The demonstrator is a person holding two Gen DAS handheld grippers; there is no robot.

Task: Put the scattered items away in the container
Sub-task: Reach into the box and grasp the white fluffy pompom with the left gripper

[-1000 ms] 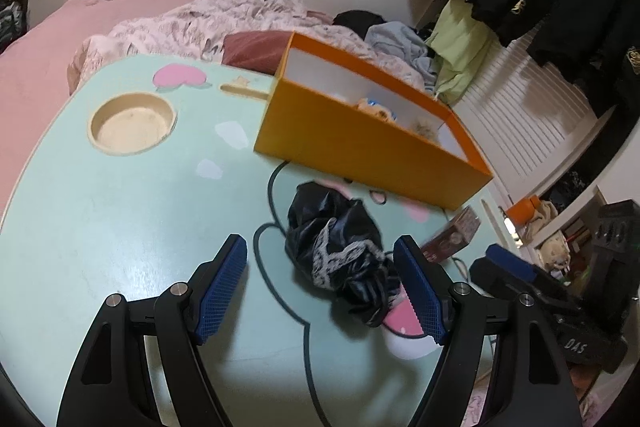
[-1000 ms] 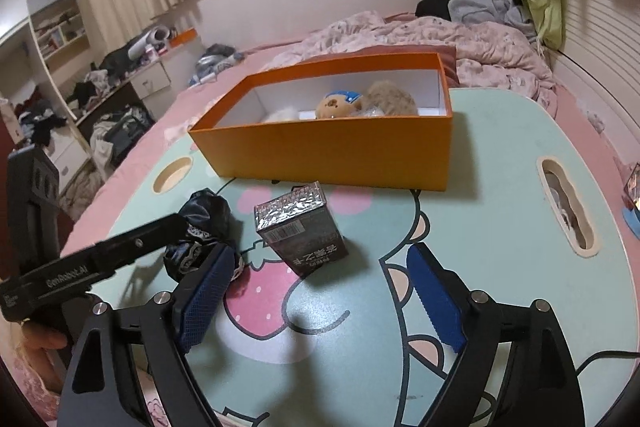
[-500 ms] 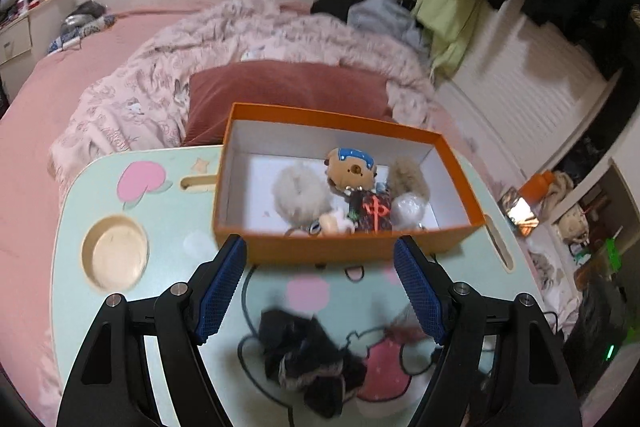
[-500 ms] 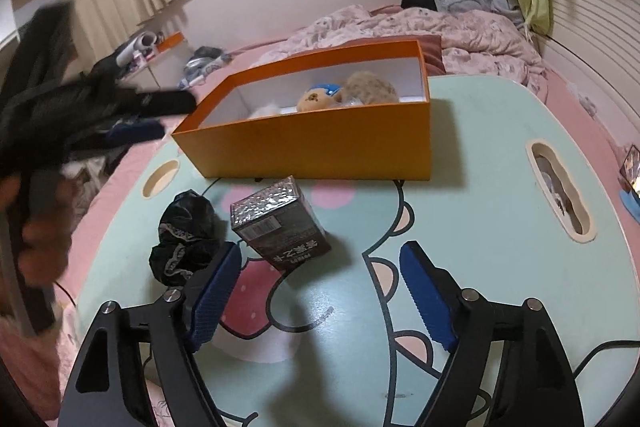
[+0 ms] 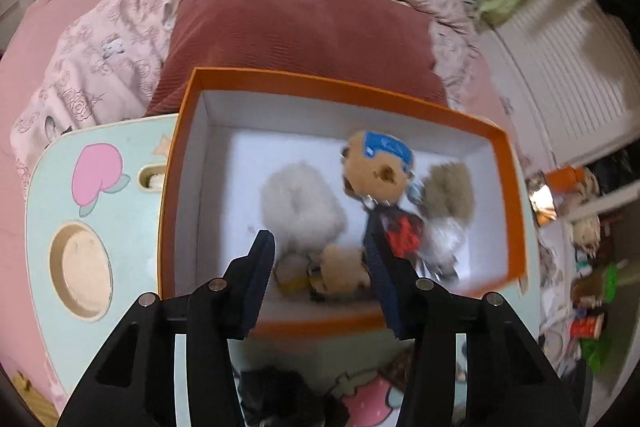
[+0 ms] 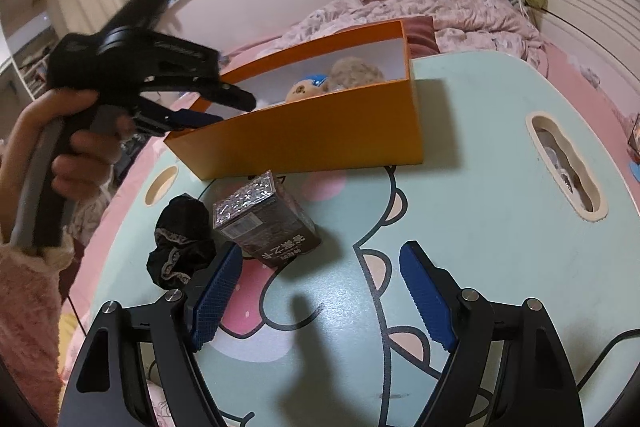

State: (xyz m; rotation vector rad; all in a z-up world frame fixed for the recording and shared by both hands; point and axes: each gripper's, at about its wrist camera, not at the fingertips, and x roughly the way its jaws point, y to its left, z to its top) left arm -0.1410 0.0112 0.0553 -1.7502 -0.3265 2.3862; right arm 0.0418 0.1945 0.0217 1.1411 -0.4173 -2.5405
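An orange box [image 5: 182, 163] with white inner walls stands on the mint table; it also shows in the right wrist view [image 6: 320, 139]. Inside lie a white fluffy ball [image 5: 300, 211], a bear plush with a blue cap [image 5: 378, 167] and several small toys. My left gripper [image 5: 322, 267] hovers high above the box, open and empty, its jaws partly narrowed; it shows in the right wrist view [image 6: 224, 103]. My right gripper [image 6: 320, 295] is open and empty, low over the table. Just beyond it lie a dark carton [image 6: 268, 223] and a black lace cloth [image 6: 180, 243]; the cloth shows in the left wrist view [image 5: 276, 391].
The mint table [image 6: 480, 187] has a round cup hole [image 5: 80, 271] at the left and a slot [image 6: 564, 163] at the right. Behind it lies a bed with a dark red pillow [image 5: 300, 31] and a pink blanket [image 5: 100, 39]. Cluttered shelves stand at the right.
My left gripper has risen from the table near the black cloth to high over the box, and its jaws have narrowed. My right gripper has shifted slightly; carton and cloth stay put.
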